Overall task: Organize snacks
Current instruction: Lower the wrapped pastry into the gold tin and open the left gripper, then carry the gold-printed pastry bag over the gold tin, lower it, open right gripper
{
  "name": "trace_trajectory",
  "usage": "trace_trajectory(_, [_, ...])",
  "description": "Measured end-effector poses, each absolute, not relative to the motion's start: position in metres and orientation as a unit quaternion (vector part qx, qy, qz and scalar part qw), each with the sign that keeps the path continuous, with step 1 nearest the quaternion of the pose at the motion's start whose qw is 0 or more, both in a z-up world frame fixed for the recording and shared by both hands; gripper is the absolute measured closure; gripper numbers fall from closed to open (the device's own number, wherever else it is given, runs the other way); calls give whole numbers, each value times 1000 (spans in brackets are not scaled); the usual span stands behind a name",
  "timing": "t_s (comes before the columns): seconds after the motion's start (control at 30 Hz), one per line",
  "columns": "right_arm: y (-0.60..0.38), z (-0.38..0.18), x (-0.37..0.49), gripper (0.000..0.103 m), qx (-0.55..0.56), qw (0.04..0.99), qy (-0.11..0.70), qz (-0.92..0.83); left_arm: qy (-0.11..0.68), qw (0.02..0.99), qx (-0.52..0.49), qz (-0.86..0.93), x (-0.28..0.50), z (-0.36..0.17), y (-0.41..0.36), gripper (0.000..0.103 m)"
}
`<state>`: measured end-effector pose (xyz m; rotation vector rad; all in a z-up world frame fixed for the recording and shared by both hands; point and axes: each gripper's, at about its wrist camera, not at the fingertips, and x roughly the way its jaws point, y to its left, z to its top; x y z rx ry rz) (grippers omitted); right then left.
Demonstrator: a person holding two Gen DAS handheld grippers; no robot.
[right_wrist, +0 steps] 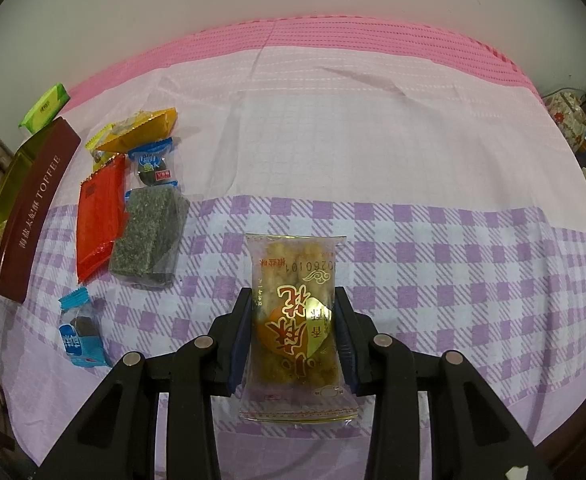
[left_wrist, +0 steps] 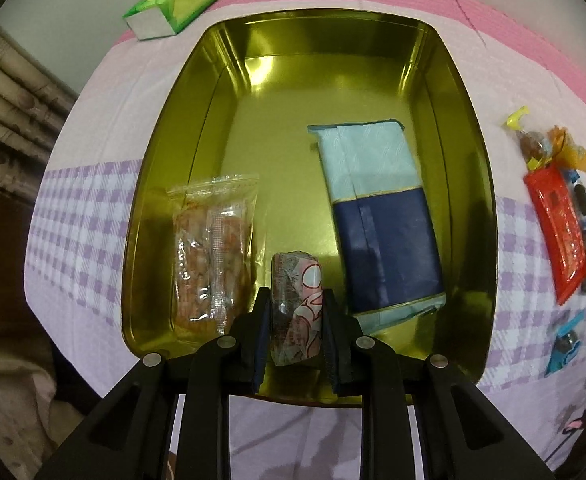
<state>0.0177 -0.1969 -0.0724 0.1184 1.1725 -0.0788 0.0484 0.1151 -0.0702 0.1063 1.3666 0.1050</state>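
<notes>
My left gripper (left_wrist: 296, 300) is shut on a small pink-and-grey wrapped snack (left_wrist: 296, 304), held over the near end of the gold tin (left_wrist: 165, 128). In the tin lie a clear bag of orange snacks (left_wrist: 213, 248) at the left and a blue-and-teal packet (left_wrist: 377, 216) at the right. My right gripper (right_wrist: 293, 320) is shut on a clear pack of golden puffed snack with red lettering (right_wrist: 295, 320), over the checked cloth. Loose snacks lie to its left: a red packet (right_wrist: 99, 216), a green seaweed bar (right_wrist: 149, 236), and blue-wrapped sweets (right_wrist: 81, 336).
The tin shows in the right wrist view as a maroon TOFFEE side (right_wrist: 33, 212) at the far left. A green tissue pack (left_wrist: 177, 0) lies beyond the tin. Yellow and orange wrappers (right_wrist: 137, 132) lie behind the red packet. Cluttered items (right_wrist: 577, 136) stand past the table's right edge.
</notes>
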Motion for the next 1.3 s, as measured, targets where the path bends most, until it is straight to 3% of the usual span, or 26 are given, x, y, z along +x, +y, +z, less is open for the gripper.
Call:
trace_trajectory(0.4, [-192,-73,19,67,44,829,556,-44,628,776,49,41,48,-70,115,76])
trace_trajectory(0.53, [-192,-74,20,67,39,828,557,-46,619,783,41,43,44,-59,116,60])
trace_trajectory(0.73, [-189,-74,21,67,34,827,559,-51,594,803,29,37,39,-42,122,48])
trace_trajectory(1.1, [-190,-72,22,68,35,828,557,-62,508,858,16,79,12,-30,138,45])
trace_trajectory(1.3, [-194,-52,22,68,27,841,536,-72,499,863,21,76,6,-25,145,45])
